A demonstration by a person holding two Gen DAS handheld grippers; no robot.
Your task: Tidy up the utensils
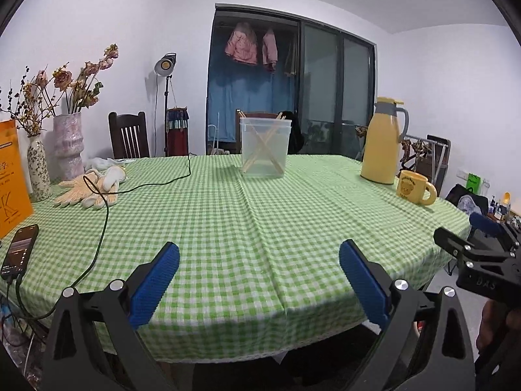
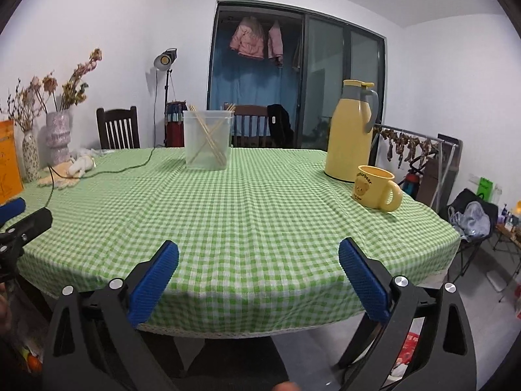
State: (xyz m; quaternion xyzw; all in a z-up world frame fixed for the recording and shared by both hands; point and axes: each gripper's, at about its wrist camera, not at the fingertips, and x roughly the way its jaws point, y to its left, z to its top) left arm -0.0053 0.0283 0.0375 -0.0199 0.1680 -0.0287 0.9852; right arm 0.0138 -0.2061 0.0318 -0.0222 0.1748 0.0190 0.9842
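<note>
I see a bear-printed yellow mug on the green-checked desk; my left hand-held gripper and right hand-held gripper hang released, empty.

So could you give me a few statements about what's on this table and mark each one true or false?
1. The chopsticks stand inside a clear plastic container. True.
2. The yellow mug sits on top of the yellow thermos jug. False: the mug stands on the tablecloth beside the jug.
3. Both grippers, left gripper and right gripper, are open and hold nothing. True.
4. The gloves lie next to the mug. False: they lie at the far left, near the flower vases.
5. A phone lies at the table's left edge with a cable plugged in. True.
</note>
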